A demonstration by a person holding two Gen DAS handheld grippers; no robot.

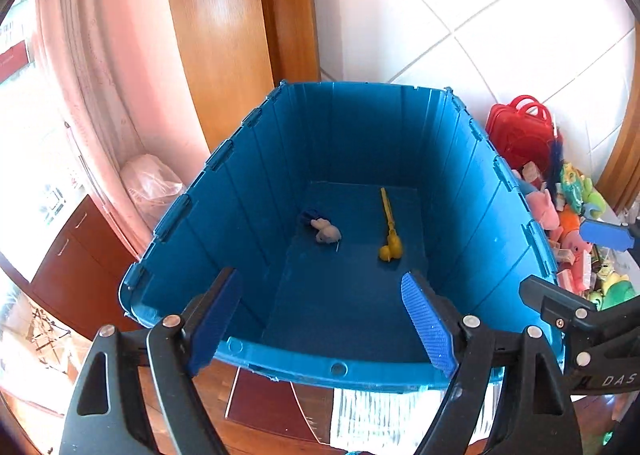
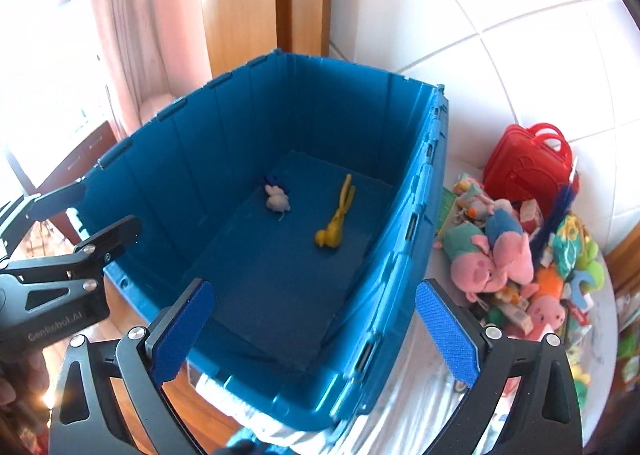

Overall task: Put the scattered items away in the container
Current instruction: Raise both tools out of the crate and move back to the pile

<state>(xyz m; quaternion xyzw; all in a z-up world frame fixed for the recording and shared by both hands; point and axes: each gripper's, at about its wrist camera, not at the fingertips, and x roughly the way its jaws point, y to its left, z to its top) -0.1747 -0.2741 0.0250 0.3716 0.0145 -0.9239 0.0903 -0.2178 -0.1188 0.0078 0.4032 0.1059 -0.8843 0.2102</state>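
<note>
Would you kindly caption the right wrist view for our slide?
Open right gripper above a blue bin holding two small toys, with a toy pile alongside.

Ribbed blue pads are being carried on black fingers [image 1: 428,319] studded with silver screws; white lettering is being shown on the left gripper [image 2: 60,211] body.

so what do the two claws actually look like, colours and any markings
Both look alike: the left claw and right claw have black, angular linkage arms joined by round silver rivets, with triangular cut-outs low down. Each finger ends in a bright blue ribbed pad. White lettering shows on the bodies: "DAS" on the right one, "GenRobot.AI" on the left. No cables or sleeves are visible.
</note>
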